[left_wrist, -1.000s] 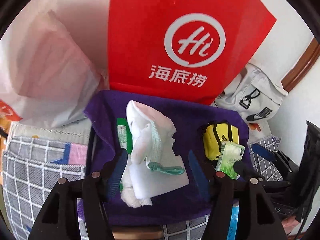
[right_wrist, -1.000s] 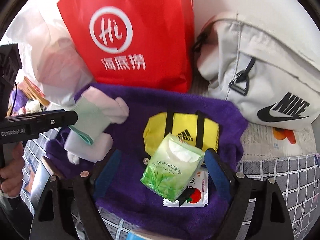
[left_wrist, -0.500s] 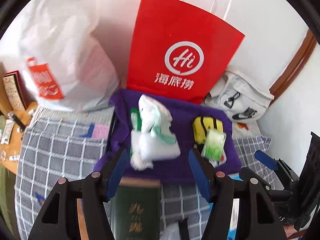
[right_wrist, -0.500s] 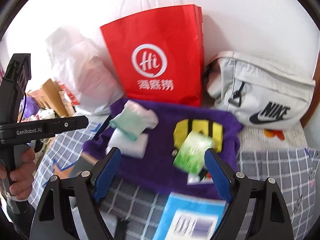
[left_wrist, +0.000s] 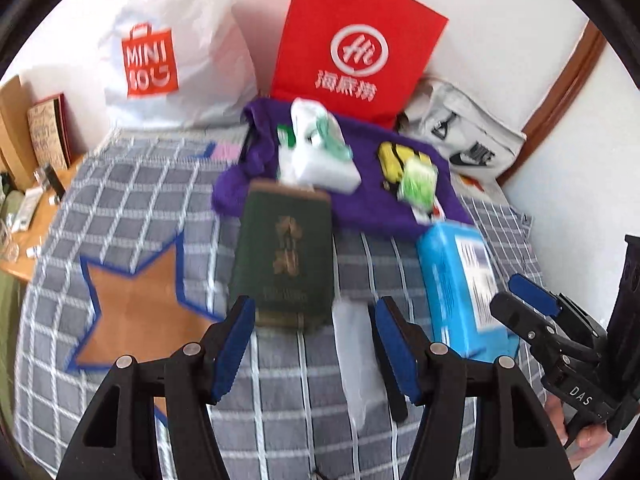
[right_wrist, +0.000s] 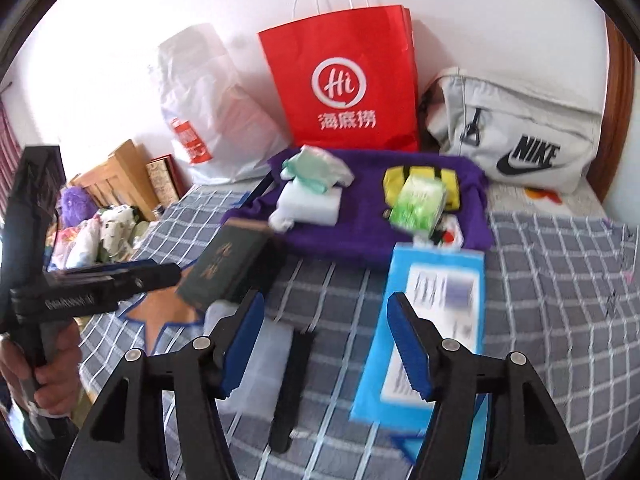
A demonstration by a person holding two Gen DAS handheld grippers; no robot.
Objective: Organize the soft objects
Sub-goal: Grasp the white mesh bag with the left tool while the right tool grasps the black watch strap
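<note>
A purple towel [left_wrist: 360,208] [right_wrist: 360,240] lies on the bed by the wall. On it sit a white sponge block [left_wrist: 324,168] [right_wrist: 312,200] with a white and mint cloth bundle [right_wrist: 316,168], a yellow pouch [left_wrist: 394,156] [right_wrist: 394,180] and a green tissue pack [left_wrist: 418,182] [right_wrist: 418,202]. My left gripper [left_wrist: 314,344] is open and empty, well back from the towel, above a dark green book [left_wrist: 284,256]. My right gripper [right_wrist: 326,344] is open and empty beside a blue package [right_wrist: 432,320].
A red paper bag [left_wrist: 352,52] [right_wrist: 348,88], a white Miniso bag [left_wrist: 160,60] and a grey Nike bag [right_wrist: 516,136] stand against the wall. A clear plastic piece [right_wrist: 256,360] and a black strip [right_wrist: 292,384] lie on the checked bedspread [right_wrist: 552,300]. A wooden shelf [right_wrist: 120,184] stands left.
Both grippers have pulled back and up from the purple towel, staying open and empty. The book, the blue package and more of the bedspread have come into view.
</note>
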